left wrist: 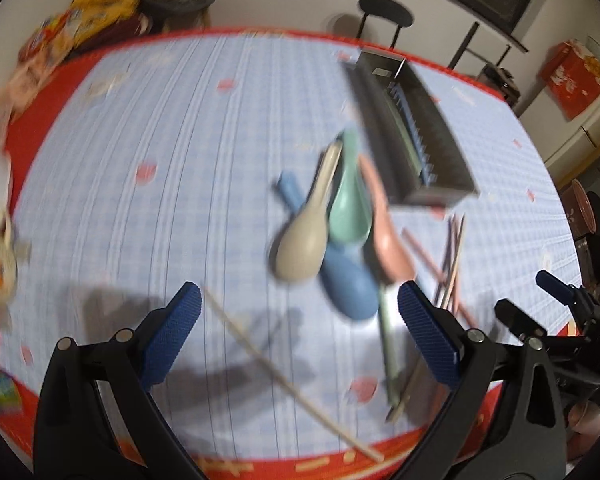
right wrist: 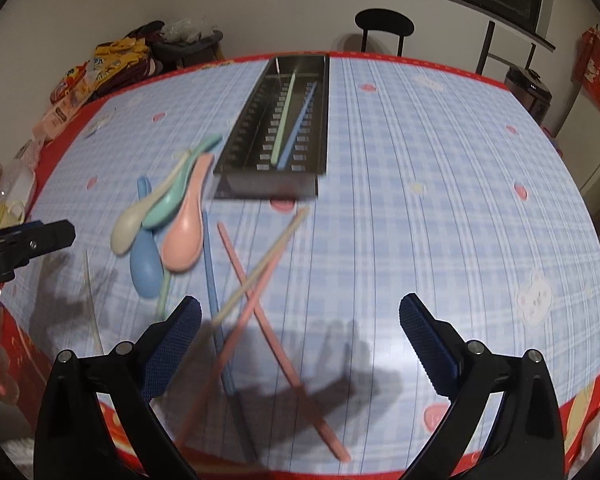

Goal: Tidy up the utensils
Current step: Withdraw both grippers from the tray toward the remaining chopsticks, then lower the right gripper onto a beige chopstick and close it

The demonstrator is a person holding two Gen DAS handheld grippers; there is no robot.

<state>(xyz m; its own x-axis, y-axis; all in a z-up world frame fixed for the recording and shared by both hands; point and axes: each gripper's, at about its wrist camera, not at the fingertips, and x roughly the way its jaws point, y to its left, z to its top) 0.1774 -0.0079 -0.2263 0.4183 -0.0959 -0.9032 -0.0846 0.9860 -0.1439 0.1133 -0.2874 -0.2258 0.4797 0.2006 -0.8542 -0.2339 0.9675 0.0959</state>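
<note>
Blue-checked tablecloth (right wrist: 420, 200), red border, metal utensil tray (right wrist: 278, 120) at far side with green and blue chopsticks inside. Four spoons (right wrist: 168, 220) piled just left of tray; loose chopsticks (right wrist: 252, 292) crossed nearer. Left gripper (left wrist: 300, 332) and right gripper (right wrist: 300, 336) both spread wide, nothing held.

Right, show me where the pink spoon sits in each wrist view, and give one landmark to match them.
Left wrist view: pink spoon right of centre, rightmost of the spoon cluster, below the metal tray.
Right wrist view: pink spoon left of centre, lower left of the tray.
Shared landmark: the metal tray.
</note>
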